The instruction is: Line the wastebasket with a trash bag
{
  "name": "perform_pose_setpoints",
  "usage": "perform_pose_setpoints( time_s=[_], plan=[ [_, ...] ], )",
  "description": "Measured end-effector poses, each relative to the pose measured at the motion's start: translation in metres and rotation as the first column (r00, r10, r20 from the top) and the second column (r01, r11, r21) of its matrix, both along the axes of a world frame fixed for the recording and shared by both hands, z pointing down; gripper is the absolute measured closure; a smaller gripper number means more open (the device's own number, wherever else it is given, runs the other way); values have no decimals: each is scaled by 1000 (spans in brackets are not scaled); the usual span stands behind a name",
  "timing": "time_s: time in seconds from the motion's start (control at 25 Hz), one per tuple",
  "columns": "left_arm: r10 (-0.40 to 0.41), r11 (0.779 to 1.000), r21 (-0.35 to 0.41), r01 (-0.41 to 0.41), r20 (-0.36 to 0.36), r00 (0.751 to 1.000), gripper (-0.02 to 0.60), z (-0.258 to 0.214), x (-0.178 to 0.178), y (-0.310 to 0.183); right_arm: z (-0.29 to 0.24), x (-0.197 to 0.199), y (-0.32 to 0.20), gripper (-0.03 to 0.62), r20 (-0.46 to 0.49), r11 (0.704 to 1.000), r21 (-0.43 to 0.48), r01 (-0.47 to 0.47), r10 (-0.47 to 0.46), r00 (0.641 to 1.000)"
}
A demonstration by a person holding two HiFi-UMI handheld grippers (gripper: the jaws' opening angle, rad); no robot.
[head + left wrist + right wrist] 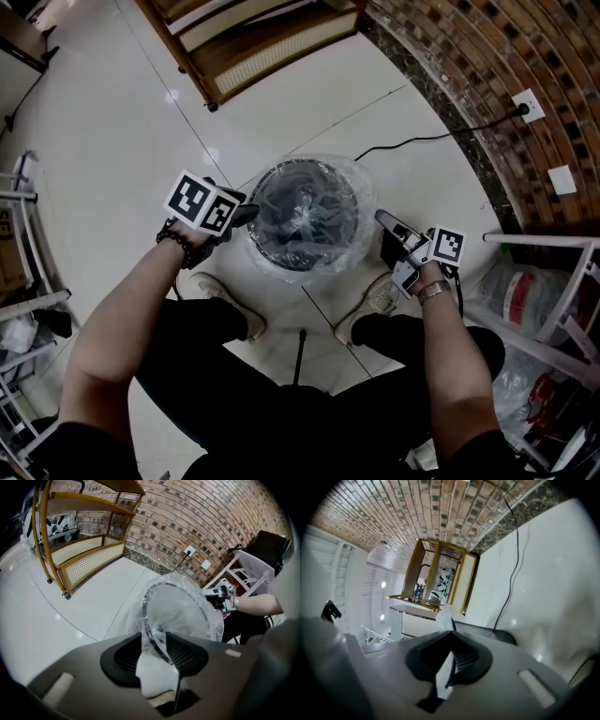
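on the white floor, between the person's feet, stands the wastebasket. the clear trash bag lies over its rim. the left tool is clenched on the bag at the left rim; the right tool pinches a thin bit at the right. pull both sides down evenly and softly, so nothing rips.

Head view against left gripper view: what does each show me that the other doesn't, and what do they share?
Head view only: the person's shoes by the wastebasket, and its whole bag-covered rim from above. Left gripper view only: the left gripper with fingers closed on the trash bag at the near rim. Both: wastebasket, bag, right gripper, wooden shelf, wall outlet.
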State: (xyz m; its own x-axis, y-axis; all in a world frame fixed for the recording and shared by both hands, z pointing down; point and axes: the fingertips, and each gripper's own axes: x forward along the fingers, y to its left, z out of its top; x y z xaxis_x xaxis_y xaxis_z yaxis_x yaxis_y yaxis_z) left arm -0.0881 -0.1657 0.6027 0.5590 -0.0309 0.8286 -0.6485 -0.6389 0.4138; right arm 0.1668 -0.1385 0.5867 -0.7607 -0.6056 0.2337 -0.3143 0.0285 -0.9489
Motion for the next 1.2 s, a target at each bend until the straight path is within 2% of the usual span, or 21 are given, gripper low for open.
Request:
perform_pose_setpoints(
  time_s=[0.12,0.24,0.4,0.44,0.52,0.56,0.6,0.68,0.76,0.84,0.96,1.08,1.16,1.2],
  plan=[
    [5,1000,4,-5,-5,1000,413,-1,3,1,14,10,4,592,-124,1000,-22,19,-22,992],
    [17,1000,2,-17,1,1000,413,0,4,4,33,14,6,592,-249,997,-77,10,-29,968],
    [29,1000,-4,-29,15,999,413,4,2,7,44,2,3,591,-287,996,-84,25,-48,957],
    [28,1000,-5,-28,16,999,413,4,1,7,45,0,2,579,-295,996,-88,28,-53,954],
    [25,1000,-5,-25,15,1000,411,4,1,6,44,2,1,463,-318,996,-87,31,-58,946],
    [23,1000,-4,-23,12,1000,413,4,1,5,41,7,0,426,-343,996,-79,31,-56,938],
    [22,1000,-2,-22,9,1000,413,3,1,4,34,13,-2,419,-378,998,-63,31,-53,924],
    [18,1000,5,-18,1,1000,413,1,1,2,13,24,-8,418,-467,999,-1,54,-48,883],
    [16,1000,13,-16,-9,1000,413,-2,2,1,-18,23,-17,419,-553,990,81,119,-55,832],
    [14,1000,20,-14,-19,1000,413,-5,3,0,-46,13,-22,419,-626,968,135,212,-83,776],
    [19,999,32,-18,-31,999,413,-10,5,2,-69,-4,-21,419,-711,932,142,333,-137,689],
    [14,999,46,-12,-40,999,413,-15,4,1,-87,-46,-19,430,-771,864,146,481,-206,603],
    [-1,998,64,4,-50,999,413,-21,2,-2,-89,-84,-19,499,-793,812,136,568,-255,554],
    [-6,997,80,11,-57,998,413,-26,3,-4,-86,-101,-20,530,-798,796,123,593,-276,536]
  ],
)
